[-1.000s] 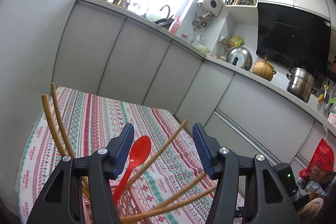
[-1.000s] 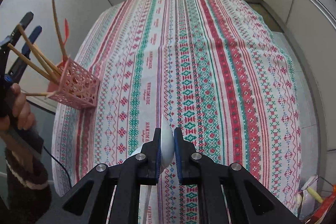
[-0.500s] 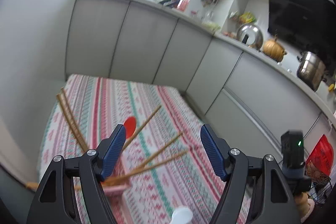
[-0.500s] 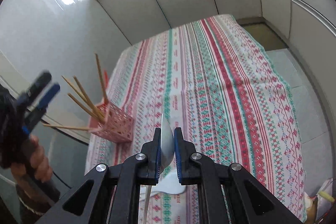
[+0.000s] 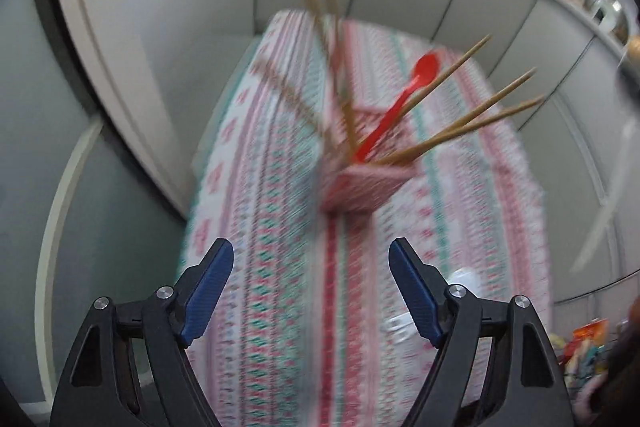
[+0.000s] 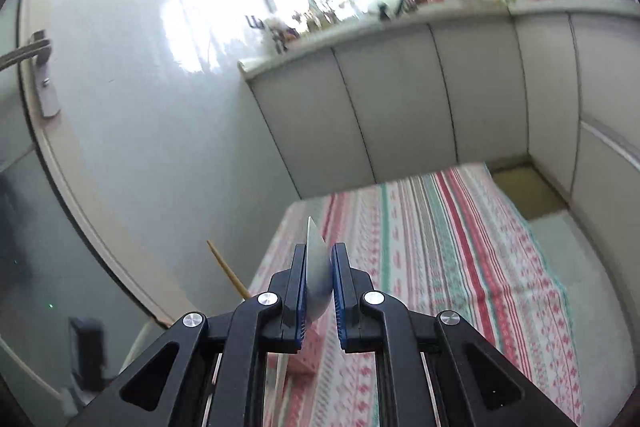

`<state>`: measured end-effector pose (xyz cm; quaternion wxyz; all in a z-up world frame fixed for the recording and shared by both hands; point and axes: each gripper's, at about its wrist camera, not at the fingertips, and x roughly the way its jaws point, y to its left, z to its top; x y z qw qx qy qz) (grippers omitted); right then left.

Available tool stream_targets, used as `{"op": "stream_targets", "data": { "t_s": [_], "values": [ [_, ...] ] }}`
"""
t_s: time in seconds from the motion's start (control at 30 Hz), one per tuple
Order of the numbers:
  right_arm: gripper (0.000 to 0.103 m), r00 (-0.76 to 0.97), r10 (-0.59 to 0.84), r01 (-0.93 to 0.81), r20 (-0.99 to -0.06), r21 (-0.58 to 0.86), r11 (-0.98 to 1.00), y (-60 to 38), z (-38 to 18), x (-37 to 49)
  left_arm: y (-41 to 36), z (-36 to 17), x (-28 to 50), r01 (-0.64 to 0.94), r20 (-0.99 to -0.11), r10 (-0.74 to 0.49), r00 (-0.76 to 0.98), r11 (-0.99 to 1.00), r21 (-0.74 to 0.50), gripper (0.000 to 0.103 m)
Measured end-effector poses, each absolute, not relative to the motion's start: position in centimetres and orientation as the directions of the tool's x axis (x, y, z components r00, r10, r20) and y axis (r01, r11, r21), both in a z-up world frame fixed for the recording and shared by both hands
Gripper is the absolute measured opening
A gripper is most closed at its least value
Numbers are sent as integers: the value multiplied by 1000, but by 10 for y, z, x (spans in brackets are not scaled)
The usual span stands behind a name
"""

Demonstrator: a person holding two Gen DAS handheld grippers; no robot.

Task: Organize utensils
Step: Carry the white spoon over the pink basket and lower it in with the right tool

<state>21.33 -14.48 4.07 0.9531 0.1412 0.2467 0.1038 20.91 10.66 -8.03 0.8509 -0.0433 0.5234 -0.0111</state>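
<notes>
Right claw [image 6: 319, 281] clamped on white spoon [image 6: 316, 267], bowl edge-up. My left claw [image 5: 310, 291] opening, nothing between pads. Pink holder [image 5: 362, 183] centre frame on tabletop [image 5: 272, 267], dead ahead of left claw; spoon must drop in handle-down.

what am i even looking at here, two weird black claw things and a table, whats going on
There is no robot here. A person carries a hand-held gripper in each hand, and each one has a wide-angle camera looking out along its two blue-padded fingers, so the room looks bent.

One picture comes from the left hand-held gripper. Its jaws are opening with nothing between them. Ahead, on the striped tablecloth, stands a pink basket holding wooden chopsticks and a red spoon.

The other picture comes from the right hand-held gripper, which is shut on a white spoon, seen edge-on. Behind it are kitchen cabinets and a bright window.
</notes>
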Motion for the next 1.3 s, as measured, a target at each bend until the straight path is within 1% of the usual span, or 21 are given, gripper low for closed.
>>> {"op": "stream_targets", "data": {
  "t_s": [0.03,0.13,0.23,0.3,0.47,0.6,0.63,0.7,0.83,0.97,1.17,1.23,1.3],
  "values": [
    [11,868,264,-139,-421,305,942,-133,44,216,111,-91,210,-41,-912,-27,410,998,-48,82],
    [11,900,246,-160,-359,253,954,-97,46,227,120,-103,211,-48,-930,-22,368,998,-42,82],
    [11,931,199,-149,-307,181,972,-63,31,240,126,-106,217,-68,-936,14,351,998,-11,82],
    [11,941,167,-129,-295,144,981,-47,17,250,133,-109,221,-84,-944,22,328,996,-6,82],
    [11,960,114,-89,-257,108,990,-22,-15,271,134,-114,235,-97,-951,37,308,995,7,82],
    [11,973,43,-24,-227,86,996,-14,-37,278,142,-121,241,-109,-958,48,284,994,18,82],
    [12,975,29,-10,-223,84,996,-13,-41,281,144,-121,242,-111,-958,51,282,994,21,82],
    [12,985,-10,21,-174,60,998,-8,-43,282,147,-120,242,-113,-957,57,285,993,25,82],
    [12,989,-53,58,-135,33,998,-1,-44,283,151,-120,243,-125,-956,55,289,992,19,82],
    [12,989,-56,61,-138,32,998,1,-48,283,149,-121,243,-113,-958,44,284,994,12,82],
    [13,984,-30,40,-173,58,998,0,-55,281,145,-121,243,-103,-958,38,283,995,9,82],
    [18,983,-13,25,-182,63,998,-1,-56,280,145,-121,243,-104,-958,39,283,995,10,82],
    [19,983,-5,17,-183,66,998,-2,-54,277,146,-120,243,-108,-958,41,283,994,11,82]
  ]
}}
